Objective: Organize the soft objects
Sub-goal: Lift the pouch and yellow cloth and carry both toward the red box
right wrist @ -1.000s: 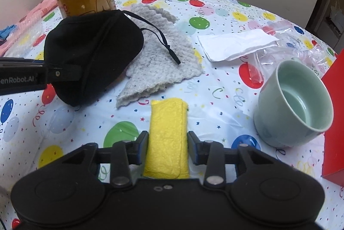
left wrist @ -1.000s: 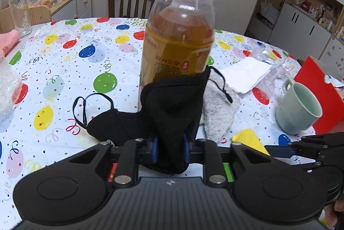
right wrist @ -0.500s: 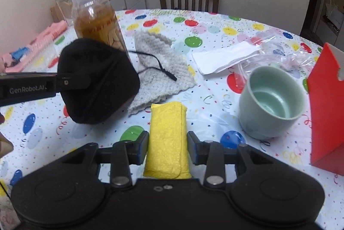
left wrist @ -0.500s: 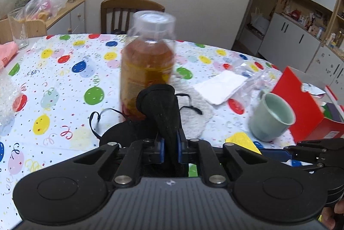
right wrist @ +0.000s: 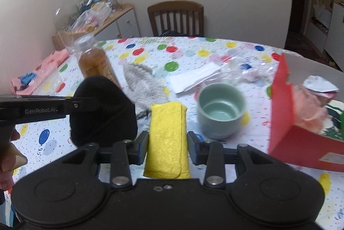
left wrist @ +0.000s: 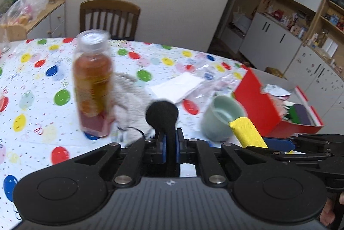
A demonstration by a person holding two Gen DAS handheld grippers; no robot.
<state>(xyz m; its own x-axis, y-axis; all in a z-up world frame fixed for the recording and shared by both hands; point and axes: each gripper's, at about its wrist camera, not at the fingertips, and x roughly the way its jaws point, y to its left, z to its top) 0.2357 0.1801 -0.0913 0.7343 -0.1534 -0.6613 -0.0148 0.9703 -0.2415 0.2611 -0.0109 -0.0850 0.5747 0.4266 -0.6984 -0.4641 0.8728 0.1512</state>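
My left gripper (left wrist: 169, 139) is closing its last bit on a black face mask (left wrist: 162, 114), pads pressing it, held above the balloon-print table (left wrist: 38, 83). In the right wrist view the black mask (right wrist: 103, 114) hangs from the left gripper (right wrist: 86, 104) at the left. My right gripper (right wrist: 167, 138) is shut on a folded yellow cloth (right wrist: 167, 144), also lifted; the yellow cloth (left wrist: 247, 133) shows at the right in the left wrist view. A grey knitted cloth (right wrist: 142, 83) lies flat on the table behind both.
A tea bottle (left wrist: 93, 83) stands left of the mask. A pale green mug (right wrist: 221, 111) sits right of the yellow cloth. An open red box (right wrist: 286, 122) with soft items inside is at the far right. White paper (left wrist: 178, 88) and a plastic bag lie beyond; pink cloth (right wrist: 43, 71) far left.
Both grippers have risen and pulled back from the table with their loads. The mask has left the table and its folds are squeezed thinner between the left pads.
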